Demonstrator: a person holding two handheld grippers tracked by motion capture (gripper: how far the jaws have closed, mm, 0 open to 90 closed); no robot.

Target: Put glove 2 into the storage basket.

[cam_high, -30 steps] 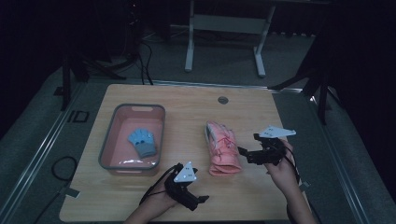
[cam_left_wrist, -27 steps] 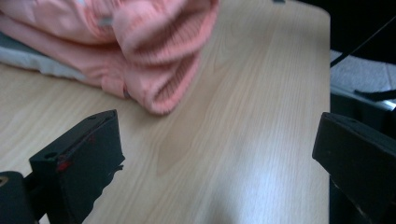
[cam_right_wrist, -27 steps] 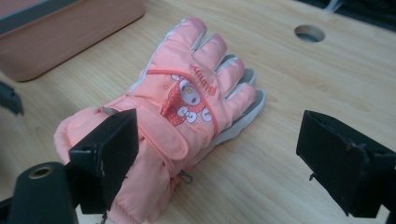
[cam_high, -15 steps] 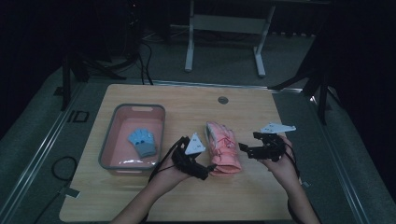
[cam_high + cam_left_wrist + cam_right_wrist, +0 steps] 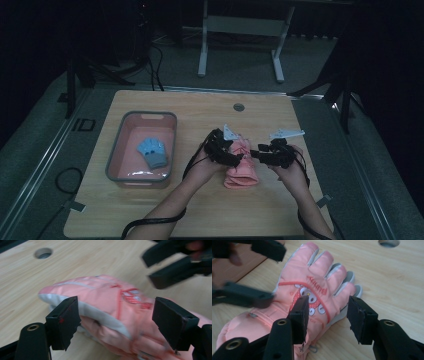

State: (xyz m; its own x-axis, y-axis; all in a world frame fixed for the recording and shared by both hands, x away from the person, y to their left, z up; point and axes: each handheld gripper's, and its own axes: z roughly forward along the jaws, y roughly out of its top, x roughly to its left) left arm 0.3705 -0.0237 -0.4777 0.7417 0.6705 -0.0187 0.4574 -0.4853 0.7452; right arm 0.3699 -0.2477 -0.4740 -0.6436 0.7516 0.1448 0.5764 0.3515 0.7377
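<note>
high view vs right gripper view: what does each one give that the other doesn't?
High view alone: the pink tray with a blue glove in it, and both forearms. Right gripper view alone: the pink glove's cartoon print and lettering, and the right tool with its jaws standing apart over the glove's edge, having just been closing. Shared: the pink glove on the wooden table, the table's round hole, and the left tool.

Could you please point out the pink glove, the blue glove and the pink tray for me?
pink glove [image 5: 312, 282], right gripper view, on the back of its hand.
blue glove [image 5: 152, 152], high view, on its palm area.
pink tray [image 5: 148, 114], high view, on its grey far rim.
</note>
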